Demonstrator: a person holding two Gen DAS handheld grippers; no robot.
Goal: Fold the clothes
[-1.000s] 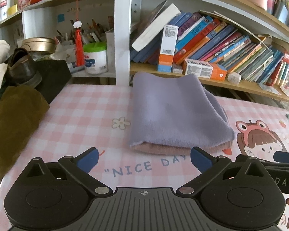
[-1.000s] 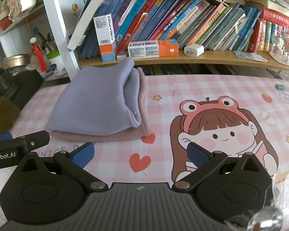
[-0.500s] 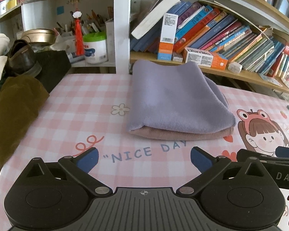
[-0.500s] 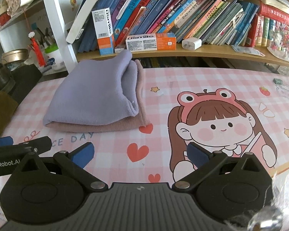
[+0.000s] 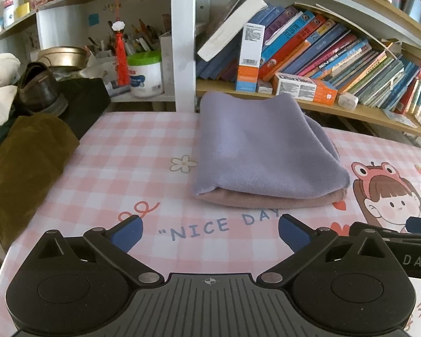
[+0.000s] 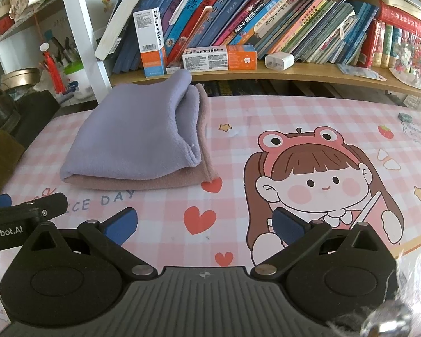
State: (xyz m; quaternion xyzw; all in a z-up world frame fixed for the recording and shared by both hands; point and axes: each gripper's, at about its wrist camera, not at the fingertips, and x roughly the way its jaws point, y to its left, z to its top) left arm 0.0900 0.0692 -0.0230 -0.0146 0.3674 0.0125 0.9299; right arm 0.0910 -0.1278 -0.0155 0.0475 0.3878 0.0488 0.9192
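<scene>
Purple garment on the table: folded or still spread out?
Folded. The purple garment lies as a compact layered rectangle on a folded pink one, with a doubled edge along its right side. Neither tongs touch it.

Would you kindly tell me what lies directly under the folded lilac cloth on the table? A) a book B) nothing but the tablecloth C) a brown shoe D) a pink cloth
D: a pink cloth shows beneath the lilac cloth along its near edge.
</scene>
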